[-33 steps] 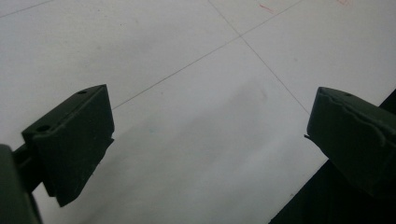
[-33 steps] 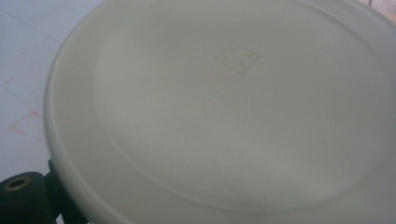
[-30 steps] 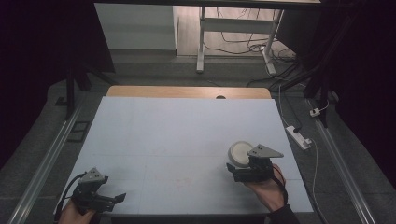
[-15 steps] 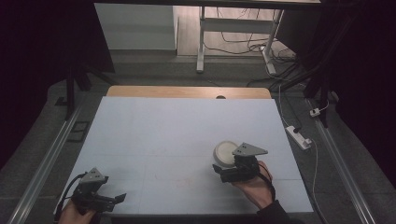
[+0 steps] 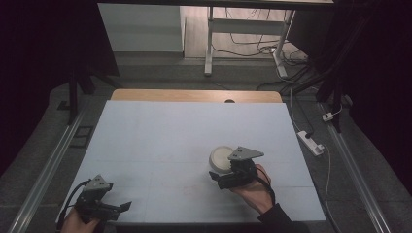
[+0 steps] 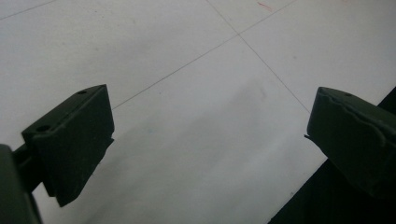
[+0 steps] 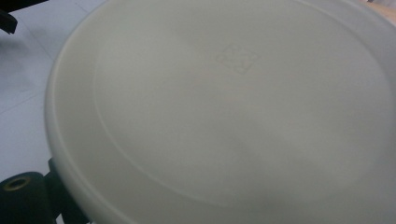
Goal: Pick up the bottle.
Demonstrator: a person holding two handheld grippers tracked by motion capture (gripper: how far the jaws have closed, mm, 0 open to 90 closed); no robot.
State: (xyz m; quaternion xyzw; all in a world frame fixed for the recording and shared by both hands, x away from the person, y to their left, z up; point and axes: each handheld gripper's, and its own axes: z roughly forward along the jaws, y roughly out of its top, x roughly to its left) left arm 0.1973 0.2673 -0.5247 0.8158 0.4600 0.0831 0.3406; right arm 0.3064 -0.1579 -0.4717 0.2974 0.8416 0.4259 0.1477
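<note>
A round white lid (image 5: 222, 158) sits at the right gripper (image 5: 228, 178), in the right half of the pale surface (image 5: 184, 131), toward the near edge. In the high view the lid lies just ahead of the gripper, on the far side of it, with the grey three-cornered plate overlapping its near rim. In the right gripper view the lid (image 7: 233, 116) is very close to the camera, its flat face with a small square mark turned toward the lens and its rim passing right by the black jaw at the lower left. That gripper appears clamped on the lid's edge, though the second jaw is hidden.

The left gripper (image 5: 104, 206) is at the near left corner of the surface, well apart from the lid. In the left gripper view its jaws stand wide apart over bare surface (image 6: 196, 121), with nothing between them.
</note>
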